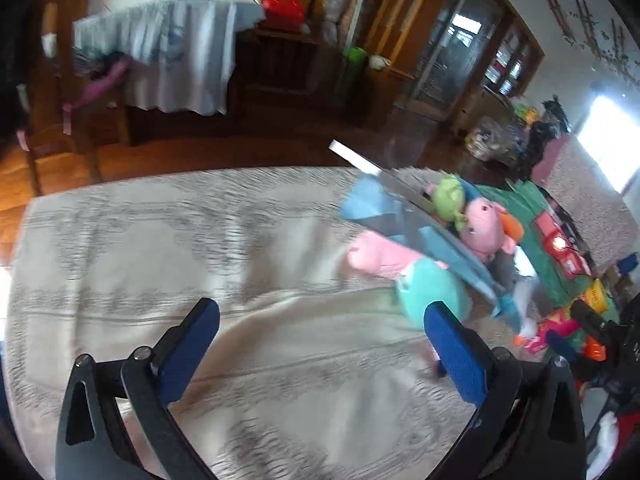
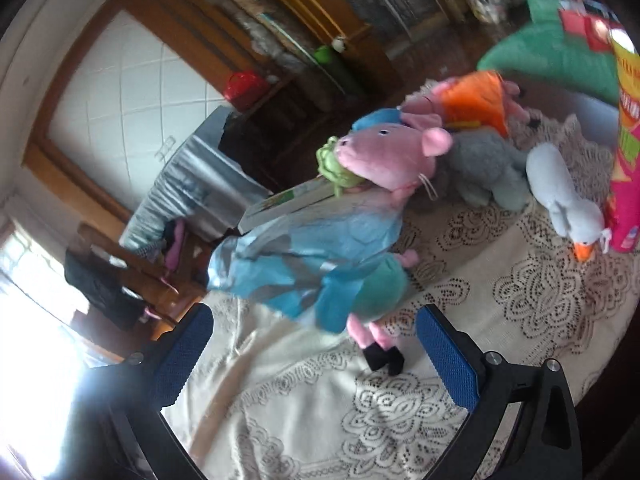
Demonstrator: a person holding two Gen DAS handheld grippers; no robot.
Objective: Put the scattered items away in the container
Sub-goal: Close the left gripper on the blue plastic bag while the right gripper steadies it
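Plush toys lie on a lace-covered table. A pink pig in a teal dress lies partly under a blue-and-silver bag-like container; it also shows in the right wrist view beneath the container. Another pink pig, a green plush, a grey plush and a white goose lie nearby. My left gripper is open and empty, left of the teal pig. My right gripper is open and empty, just in front of the pig's legs.
A pink and yellow snack tube stands at the table's right edge. A green cloth and an orange plush piece lie behind the toys. A wooden chair and a cloth-covered table stand beyond the far edge.
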